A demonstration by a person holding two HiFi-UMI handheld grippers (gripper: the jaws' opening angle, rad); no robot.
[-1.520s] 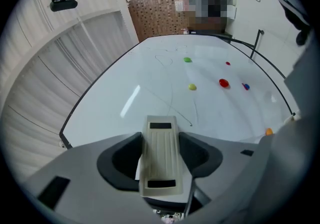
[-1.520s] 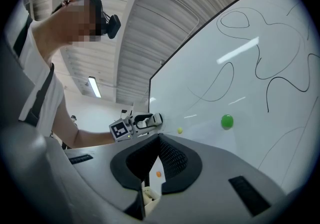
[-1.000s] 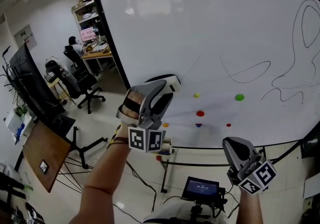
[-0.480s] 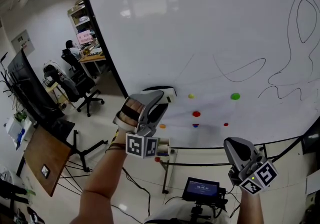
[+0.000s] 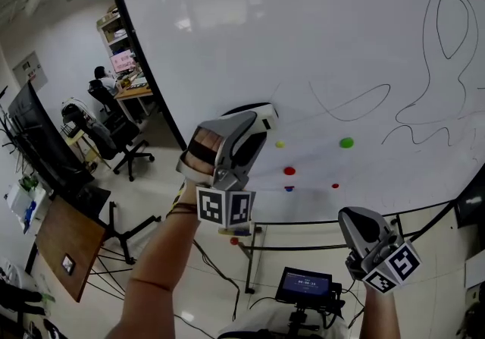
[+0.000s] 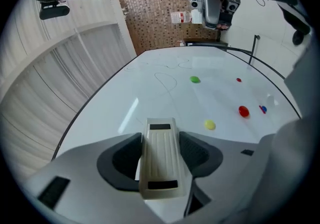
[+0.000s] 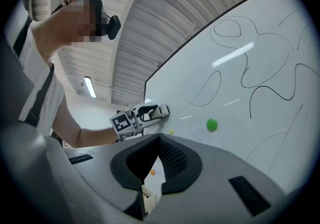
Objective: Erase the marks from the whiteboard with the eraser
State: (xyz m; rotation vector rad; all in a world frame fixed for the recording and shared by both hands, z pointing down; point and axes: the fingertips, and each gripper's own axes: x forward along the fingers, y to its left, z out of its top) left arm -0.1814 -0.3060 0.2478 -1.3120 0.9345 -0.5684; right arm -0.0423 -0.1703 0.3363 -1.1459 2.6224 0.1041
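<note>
White eraser point(image 6: 159, 164) — between left gripper's point(image 6: 161, 140) jaws.

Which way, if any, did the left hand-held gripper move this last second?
Yes. Left hand-held gripper, holding the eraser, went right across the whiteboard, toward the yellow magnet.

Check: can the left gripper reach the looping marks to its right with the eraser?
Probably yes. The left gripper, jaws shut on the eraser, is at the whiteboard; the marks lie across bare board to its right. The small magnets sit lower, and the right gripper hangs well below.
</note>
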